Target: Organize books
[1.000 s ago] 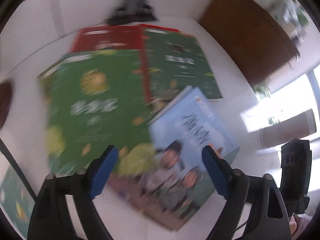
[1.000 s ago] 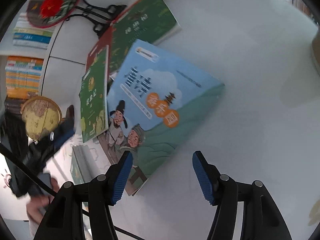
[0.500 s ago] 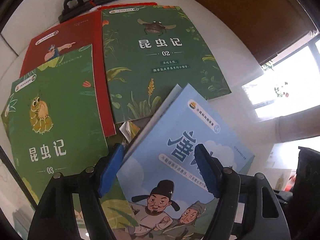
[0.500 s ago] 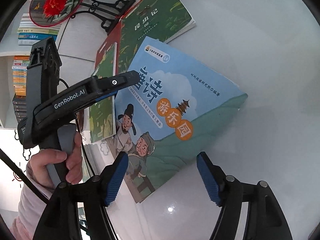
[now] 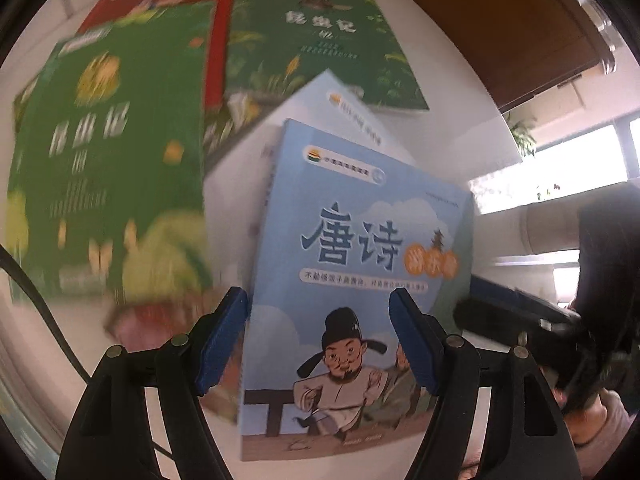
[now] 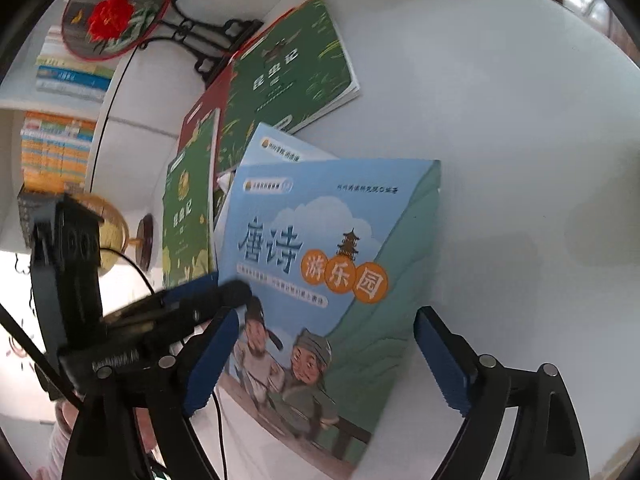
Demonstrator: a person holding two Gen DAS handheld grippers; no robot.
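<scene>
A light blue picture book lies face up on the white table, on top of a second light blue book. My right gripper hovers over its lower half, jaws opening, pads clear of the cover. My left gripper stands open over the same blue book; its fingers straddle the lower cover. In the right wrist view, the left gripper sits at the book's left edge; whether it touches is unclear. Behind lie a green book, a red book and another green book, overlapping.
A round embroidered fan on a black stand stands behind the books. A small globe and shelves of books are at the left. A brown cabinet and a bright window lie beyond the table. Bare table spreads right of the books.
The top blue book has turned squarer and slid, uncovering a second light blue book beneath. My left gripper dropped lower over its left side. My right jaws have spread wider.
</scene>
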